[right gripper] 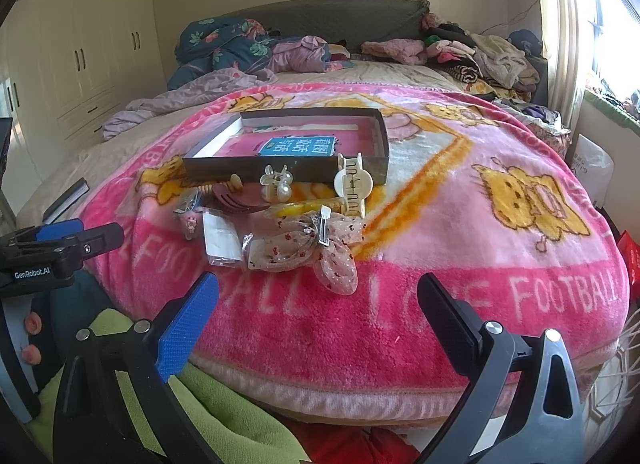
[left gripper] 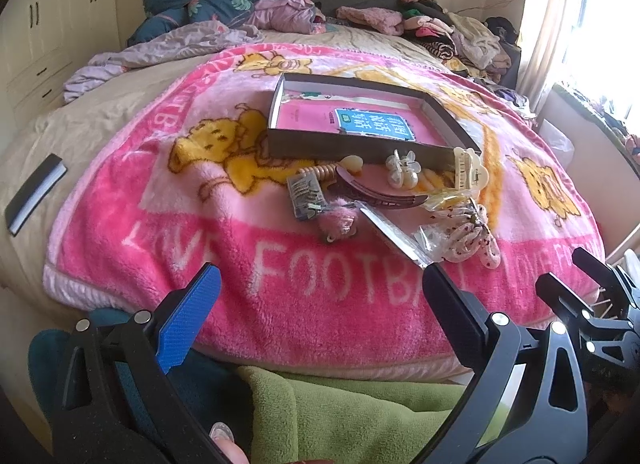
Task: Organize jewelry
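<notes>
Currently both left gripper (left gripper: 320,284) and right gripper (right gripper: 318,292) hover spread wide and empty near hair clips (right gripper: 304,220) piled just before the shallow box (right gripper: 288,144).

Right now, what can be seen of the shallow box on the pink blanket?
The shallow box is a dark, low-walled rectangular tray, apparently cardboard, open-topped and lying flat on the pink blanket. A pink book with a blue label lies inside. A cream claw clip and a pearl clip lie at its near wall; contact unclear. Both grippers are clear of it.
</notes>
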